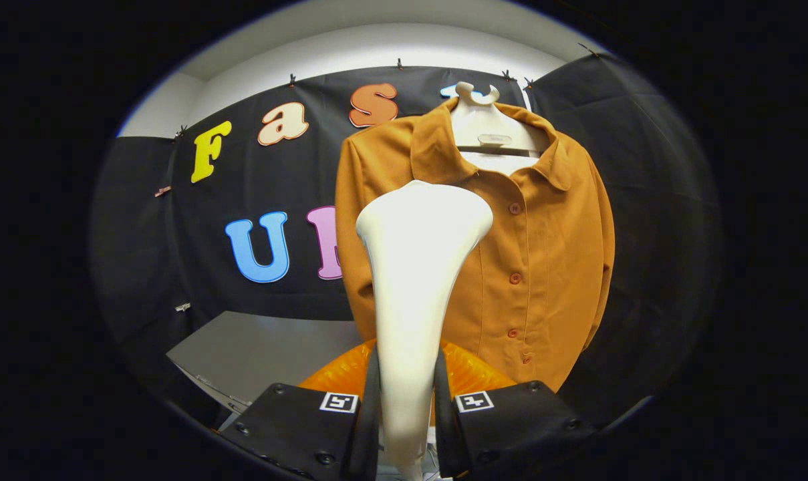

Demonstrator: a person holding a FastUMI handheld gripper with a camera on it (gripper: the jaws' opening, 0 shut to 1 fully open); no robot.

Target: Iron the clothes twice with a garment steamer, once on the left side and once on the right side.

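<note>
— Which colour has the shirt point(544, 254)?

— It is ochre, a warm orange-brown, plain, with no pattern. Its buttons point(514, 278) are a little more red. The hanger point(487, 123) above it is cream white.

— And the garment steamer point(414, 267) between the fingers of the gripper point(407, 427)?

— Glossy white. Behind its handle there is a translucent orange part point(470, 374) with ribs. To the left, further away, the table point(263, 354) is grey.

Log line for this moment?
gripper: shut on steamer | steamer head: raised before shirt, its left half | shirt: buttoned, on hanger
</note>
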